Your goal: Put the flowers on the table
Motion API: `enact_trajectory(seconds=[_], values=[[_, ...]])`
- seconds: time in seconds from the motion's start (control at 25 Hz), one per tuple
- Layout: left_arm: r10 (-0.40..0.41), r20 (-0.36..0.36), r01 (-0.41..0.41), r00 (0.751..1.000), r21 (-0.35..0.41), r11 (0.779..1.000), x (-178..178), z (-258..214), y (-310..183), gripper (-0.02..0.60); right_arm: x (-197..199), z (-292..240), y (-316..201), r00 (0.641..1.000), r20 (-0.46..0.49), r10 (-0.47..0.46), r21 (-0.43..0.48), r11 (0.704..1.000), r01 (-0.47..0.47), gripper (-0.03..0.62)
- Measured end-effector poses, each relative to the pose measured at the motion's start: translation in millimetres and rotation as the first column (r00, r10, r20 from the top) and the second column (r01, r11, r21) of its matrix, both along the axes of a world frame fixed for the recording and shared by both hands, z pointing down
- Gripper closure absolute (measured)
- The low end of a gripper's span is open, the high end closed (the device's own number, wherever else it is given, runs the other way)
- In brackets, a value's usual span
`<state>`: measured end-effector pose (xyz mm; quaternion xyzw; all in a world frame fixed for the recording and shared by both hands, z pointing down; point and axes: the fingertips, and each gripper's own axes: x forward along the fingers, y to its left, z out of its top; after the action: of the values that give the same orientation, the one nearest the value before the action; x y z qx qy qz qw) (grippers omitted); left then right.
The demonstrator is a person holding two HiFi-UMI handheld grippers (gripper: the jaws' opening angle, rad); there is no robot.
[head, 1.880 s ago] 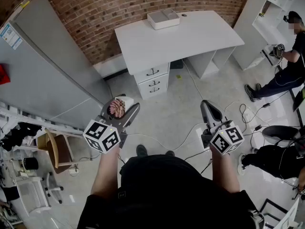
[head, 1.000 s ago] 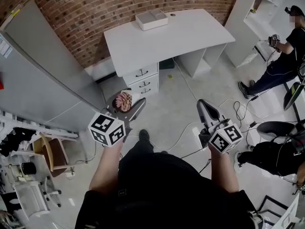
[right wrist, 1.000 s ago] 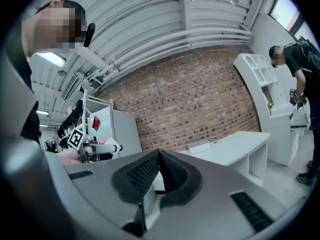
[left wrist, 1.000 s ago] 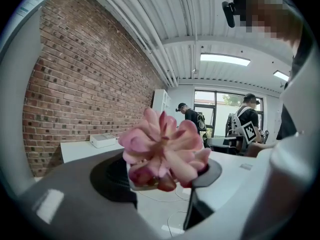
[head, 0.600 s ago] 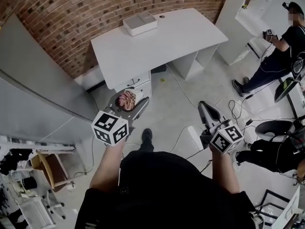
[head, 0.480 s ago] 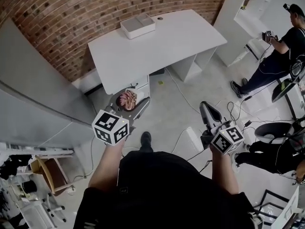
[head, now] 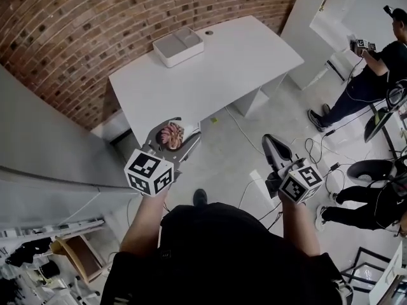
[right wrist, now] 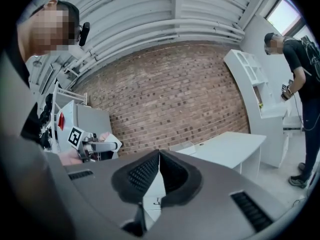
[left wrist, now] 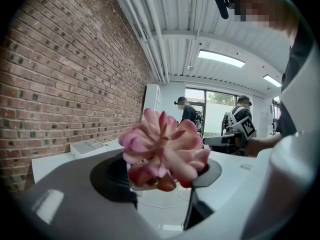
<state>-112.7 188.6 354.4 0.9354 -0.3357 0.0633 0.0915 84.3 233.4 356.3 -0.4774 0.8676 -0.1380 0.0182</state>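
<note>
Closer now to the table (head: 216, 75), left claw (head: 173, 131) grips flowers (head: 170, 136); right claw (head: 269, 141) closed, empty.

Seven things, five kinds.
One pink flower (head: 170, 135); two grippers, the left gripper (head: 173, 131) and the right gripper (head: 268, 139); one white table (head: 222, 75); one white box (head: 178, 46) near the tabletop's far left corner; two onlookers, a standing bystander (head: 376, 68) and a second bystander (head: 372, 203).

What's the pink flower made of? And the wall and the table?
The flower looks fake, maybe fabric or plastic: stiff, smooth, evenly pink petals, but I can't be sure. The wall is rough red-brown brick with pale mortar lines. The table looks like smooth matte white board.
</note>
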Motion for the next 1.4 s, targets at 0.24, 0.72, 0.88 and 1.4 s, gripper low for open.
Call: enact_trajectory(seconds=[0.24,0.72,0.88,1.4], values=[[0.01,-0.011,-0.01,1.0,-0.013,1.0,-26,12,-45,0.299,-19,6,-51,1.0,-0.009,0.029,-0.016,0.999,-0.029,0.58],[0.03,-0.029,-0.032,0.999,-0.058,0.998,-33,29,-100,0.299,-53,18,-109,1.0,-0.017,-0.013,-0.071,0.997,0.012,0.58],[0.016,-0.022,-0.017,1.0,-0.061,0.998,-24,32,-125,0.299,-44,25,-138,0.999,-0.01,-0.034,-0.075,0.997,0.034,0.58],[-0.027,0.005,0.028,1.0,-0.097,0.995,50,38,-259,0.299,33,40,-287,0.995,0.047,-0.087,-0.113,0.989,0.091,0.58]])
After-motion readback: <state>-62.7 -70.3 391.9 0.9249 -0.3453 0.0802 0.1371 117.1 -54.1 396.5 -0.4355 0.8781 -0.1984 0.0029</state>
